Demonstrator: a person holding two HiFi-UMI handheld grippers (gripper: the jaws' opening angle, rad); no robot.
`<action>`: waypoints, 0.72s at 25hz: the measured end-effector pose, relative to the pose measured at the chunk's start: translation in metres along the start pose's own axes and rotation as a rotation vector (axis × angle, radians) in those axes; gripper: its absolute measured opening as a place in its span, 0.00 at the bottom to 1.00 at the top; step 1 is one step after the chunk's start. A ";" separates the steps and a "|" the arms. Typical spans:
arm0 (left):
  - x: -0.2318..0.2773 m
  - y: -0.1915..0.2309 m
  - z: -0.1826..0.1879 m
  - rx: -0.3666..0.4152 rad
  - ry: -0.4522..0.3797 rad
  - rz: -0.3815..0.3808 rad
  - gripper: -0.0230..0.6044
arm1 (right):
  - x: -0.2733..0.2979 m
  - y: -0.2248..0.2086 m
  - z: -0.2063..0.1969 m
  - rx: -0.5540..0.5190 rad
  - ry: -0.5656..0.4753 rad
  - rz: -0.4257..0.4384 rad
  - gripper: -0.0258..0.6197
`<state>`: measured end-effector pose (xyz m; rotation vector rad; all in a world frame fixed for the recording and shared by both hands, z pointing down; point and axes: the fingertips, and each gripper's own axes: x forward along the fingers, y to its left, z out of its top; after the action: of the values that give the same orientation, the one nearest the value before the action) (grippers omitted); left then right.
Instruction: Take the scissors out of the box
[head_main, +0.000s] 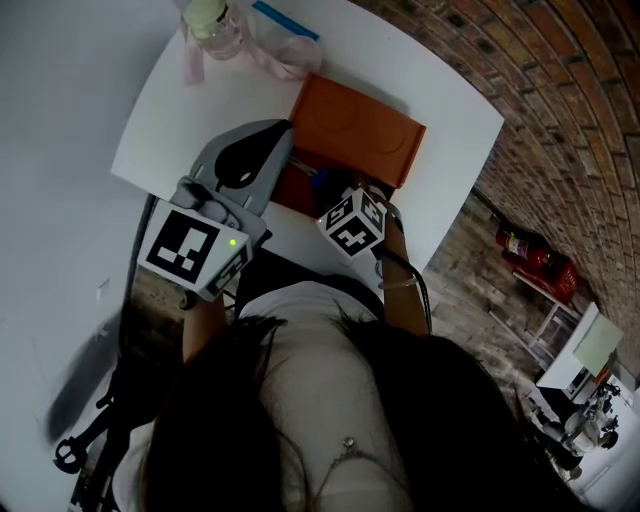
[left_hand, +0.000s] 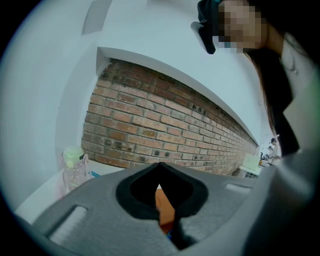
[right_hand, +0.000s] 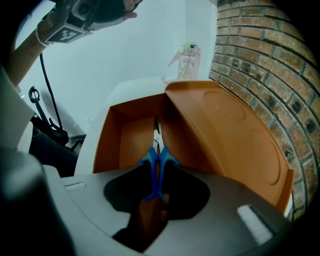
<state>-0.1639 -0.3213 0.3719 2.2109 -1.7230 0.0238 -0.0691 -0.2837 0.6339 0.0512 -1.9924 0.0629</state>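
- The left gripper (left_hand: 160, 166) was held over the near left part of the white table (head_main: 150, 120). Its jaws were clenched tip to tip and empty, and its tip was near the left corner of the box.
- A bottle (head_main: 212, 22) with a pale green cap stood at the table's far left corner. A clear plastic bag (head_main: 280, 45) with a blue strip lay just beside it on the right.
- The orange box (right_hand: 106, 137) sat near the middle of the table, close to the near edge. Its lid (right_hand: 230, 130) was swung open and leaned away on the side toward the brick wall (left_hand: 165, 130).
- The scissors (right_hand: 154, 159) were inside the box, with the blades pointing toward its far wall and the blue handles toward the person.
- The right gripper (right_hand: 157, 167) pointed steeply down into the box from the near side. Its jaws were closed against the scissors' blue handles, one jaw tip on each side of them.
- Well off to the right, a red fire extinguisher (head_main: 528, 252) lay beside the brick wall, away from the table.
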 end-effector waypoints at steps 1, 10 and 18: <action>0.000 0.000 0.000 0.003 -0.001 -0.001 0.04 | 0.000 0.000 0.000 0.000 -0.001 0.000 0.20; -0.008 -0.004 0.009 0.022 -0.018 -0.004 0.04 | -0.001 0.002 0.000 0.002 -0.009 -0.025 0.19; -0.018 -0.008 0.016 0.045 -0.033 -0.006 0.04 | -0.006 0.007 -0.001 -0.004 -0.010 -0.043 0.19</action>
<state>-0.1637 -0.3068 0.3510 2.2607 -1.7494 0.0248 -0.0660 -0.2767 0.6286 0.0922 -2.0005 0.0315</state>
